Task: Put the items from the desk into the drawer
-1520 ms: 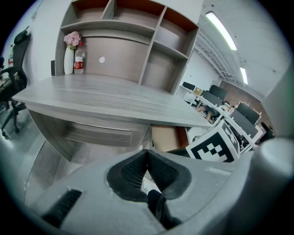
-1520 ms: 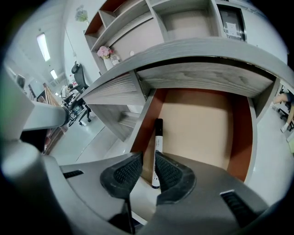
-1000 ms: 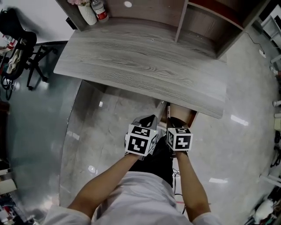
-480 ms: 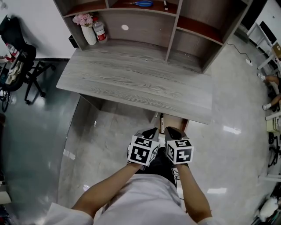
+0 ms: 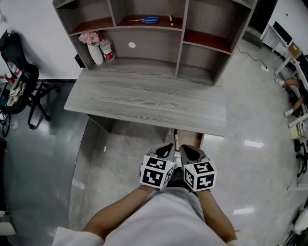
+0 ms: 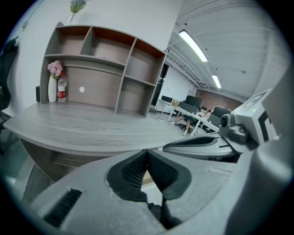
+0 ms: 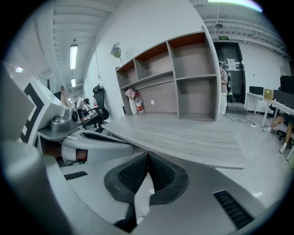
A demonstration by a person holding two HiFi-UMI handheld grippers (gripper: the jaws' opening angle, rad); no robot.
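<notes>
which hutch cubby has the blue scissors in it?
Upper middle cubby: the scissors lie on its shelf, above the wide bay with the vase and bottle. The cubbies beside it look bare.

Desk top [image 5: 144,98] open, vase [image 5: 95,53], bottle [image 5: 107,49] back-left

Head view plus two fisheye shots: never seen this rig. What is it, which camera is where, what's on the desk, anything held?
No robot: a person holds a two-jaw gripper in each hand, left gripper and right gripper; the marker cubes belong to them. The head view looks down from the person's head. The other two cameras ride on the grippers, looking along the jaws. On the desk stand a vase and a bottle; scissors lie on a shelf above. Both grippers are shut, holding nothing.
</notes>
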